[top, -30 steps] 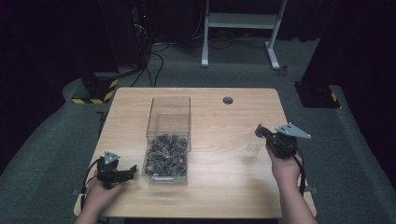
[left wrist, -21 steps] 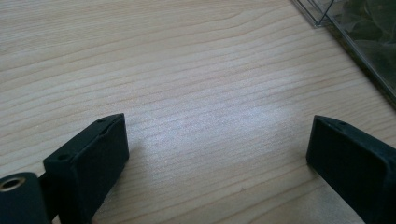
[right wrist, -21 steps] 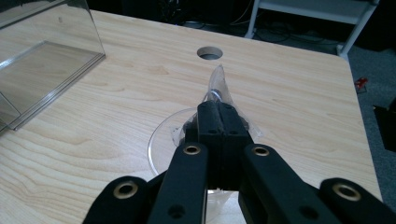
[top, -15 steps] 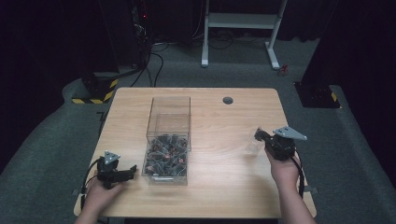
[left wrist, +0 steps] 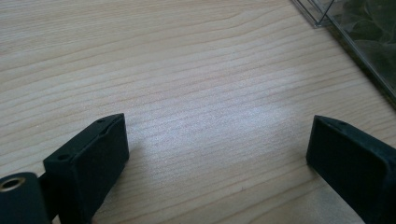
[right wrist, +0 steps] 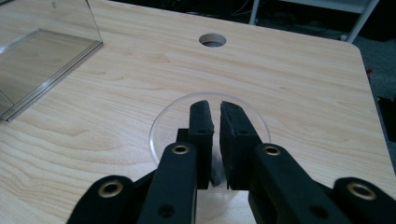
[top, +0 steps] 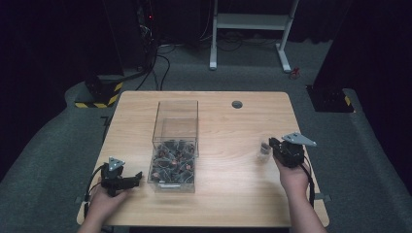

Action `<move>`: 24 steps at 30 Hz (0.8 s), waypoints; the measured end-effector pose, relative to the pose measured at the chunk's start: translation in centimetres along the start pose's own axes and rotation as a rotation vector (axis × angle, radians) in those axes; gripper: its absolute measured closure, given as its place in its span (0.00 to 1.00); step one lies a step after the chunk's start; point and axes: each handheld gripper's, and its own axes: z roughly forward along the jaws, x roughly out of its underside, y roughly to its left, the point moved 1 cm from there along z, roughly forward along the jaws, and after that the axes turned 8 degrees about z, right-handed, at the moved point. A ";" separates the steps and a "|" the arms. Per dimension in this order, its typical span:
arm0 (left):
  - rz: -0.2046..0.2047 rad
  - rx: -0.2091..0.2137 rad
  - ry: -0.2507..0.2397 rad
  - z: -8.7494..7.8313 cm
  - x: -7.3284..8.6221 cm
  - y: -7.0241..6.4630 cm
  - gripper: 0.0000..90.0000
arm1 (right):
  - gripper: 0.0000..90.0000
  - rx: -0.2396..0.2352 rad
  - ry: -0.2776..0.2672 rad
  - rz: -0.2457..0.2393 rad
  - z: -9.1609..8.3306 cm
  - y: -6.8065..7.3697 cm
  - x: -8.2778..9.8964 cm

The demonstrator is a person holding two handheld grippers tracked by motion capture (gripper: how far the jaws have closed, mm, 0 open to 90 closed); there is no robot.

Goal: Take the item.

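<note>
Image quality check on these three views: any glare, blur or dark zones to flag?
High view: table evenly lit, surroundings nearly black, box contents murky. Left gripper view: broad sheen on the wood between the jaws, box corner soft. Right gripper view: near jaw arms blurred, cup rim faint against the wood, hole sharp.

Clear plastic cup (right wrist: 208, 122) upright on table (right wrist: 303, 93), right side.
</note>
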 end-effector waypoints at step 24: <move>0.000 0.000 0.000 0.0 0.0 0.0 0.07 | 0.70 -0.010 -0.052 -0.017 -1.2 1.0 -0.8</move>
